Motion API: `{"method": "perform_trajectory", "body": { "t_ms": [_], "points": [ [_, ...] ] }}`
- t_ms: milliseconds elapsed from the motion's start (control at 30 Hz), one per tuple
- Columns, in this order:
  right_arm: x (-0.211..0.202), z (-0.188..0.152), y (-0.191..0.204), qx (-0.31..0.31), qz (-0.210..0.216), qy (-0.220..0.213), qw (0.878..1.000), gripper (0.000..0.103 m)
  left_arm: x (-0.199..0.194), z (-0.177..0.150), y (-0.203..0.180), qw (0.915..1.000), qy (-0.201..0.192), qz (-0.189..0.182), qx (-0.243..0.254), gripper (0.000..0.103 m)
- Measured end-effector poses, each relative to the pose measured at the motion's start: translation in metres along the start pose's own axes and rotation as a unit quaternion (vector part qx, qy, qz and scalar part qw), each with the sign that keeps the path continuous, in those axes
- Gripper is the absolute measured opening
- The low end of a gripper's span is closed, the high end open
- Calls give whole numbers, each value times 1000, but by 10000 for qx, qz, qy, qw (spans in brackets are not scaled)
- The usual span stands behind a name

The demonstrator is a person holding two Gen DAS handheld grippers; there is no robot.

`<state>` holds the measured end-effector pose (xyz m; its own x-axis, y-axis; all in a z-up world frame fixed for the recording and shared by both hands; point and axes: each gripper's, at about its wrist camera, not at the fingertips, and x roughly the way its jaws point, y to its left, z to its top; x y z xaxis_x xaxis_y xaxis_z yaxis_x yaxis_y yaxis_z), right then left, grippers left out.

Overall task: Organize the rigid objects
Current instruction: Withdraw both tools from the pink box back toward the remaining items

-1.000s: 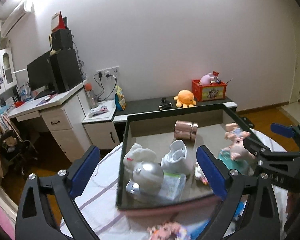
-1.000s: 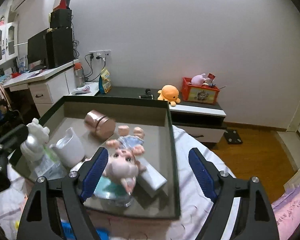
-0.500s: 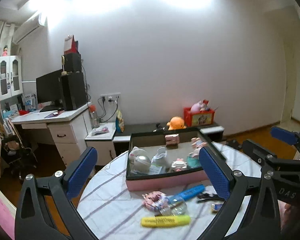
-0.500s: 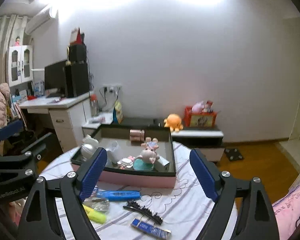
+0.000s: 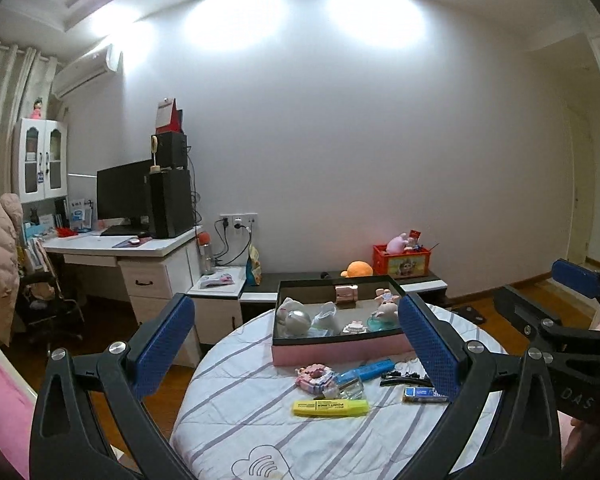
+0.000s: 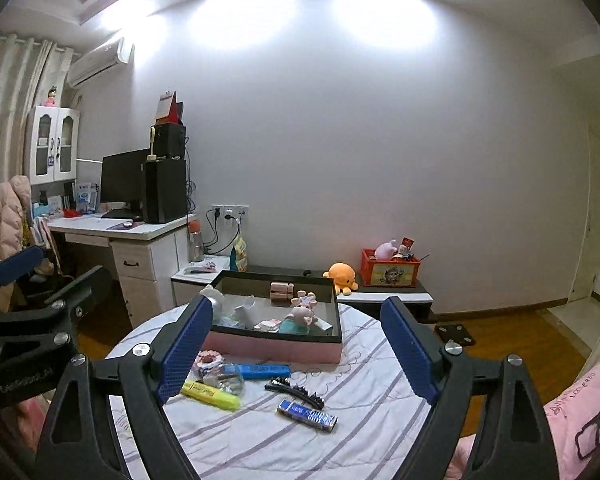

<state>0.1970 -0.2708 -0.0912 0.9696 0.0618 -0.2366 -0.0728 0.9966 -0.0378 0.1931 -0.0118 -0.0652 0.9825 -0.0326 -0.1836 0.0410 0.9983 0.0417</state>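
A pink box [image 5: 340,351] [image 6: 276,350] with a dark rim stands on a round, stripe-clothed table [image 5: 252,412]. In it are a white rabbit figure, a silver ball [image 5: 299,321], a white cup, a copper tin [image 6: 282,291] and pig figures [image 6: 300,314]. In front of it lie a yellow highlighter [image 5: 330,408] [image 6: 210,394], a long blue case [image 6: 262,371], a black hair clip [image 6: 296,390], a small blue box [image 6: 306,414] and a pink toy [image 5: 314,376]. My left gripper [image 5: 295,306] and right gripper [image 6: 297,306] hang open and empty, well back from the table.
A white desk [image 5: 140,246] with a monitor and speakers stands at the left. A low cabinet behind the table carries an orange plush [image 6: 342,276] and a red toy crate [image 6: 390,274]. A chair with a pink coat is far left; pink bedding [image 6: 580,412] lies at the right.
Both grippers have drawn back and up from right over the box. The whole table and the loose items in front of the box have come into view. Both stay open.
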Motion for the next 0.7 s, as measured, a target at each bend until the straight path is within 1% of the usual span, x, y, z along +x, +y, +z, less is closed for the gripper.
{"method": "perform_trajectory", "body": {
  "t_ms": [167,233,333,467,700],
  "points": [
    [-12,-1,3,-2,4,-65,10000,87,-6,-2,2,10000,14,19,23,103],
    [-14,-3,4,-23,8,-80,10000,87,-7,-3,2,10000,0,-1,12,103],
    [-12,-6,3,-30,-4,-34,10000,87,-5,-8,4,10000,78,-24,40,103],
    [-9,-11,-4,7,-107,45,9999,87,2,-16,5,9998,196,-27,69,103],
    [10,-24,-12,88,-172,292,9994,87,27,-36,3,9982,574,-39,181,103]
  ]
}}
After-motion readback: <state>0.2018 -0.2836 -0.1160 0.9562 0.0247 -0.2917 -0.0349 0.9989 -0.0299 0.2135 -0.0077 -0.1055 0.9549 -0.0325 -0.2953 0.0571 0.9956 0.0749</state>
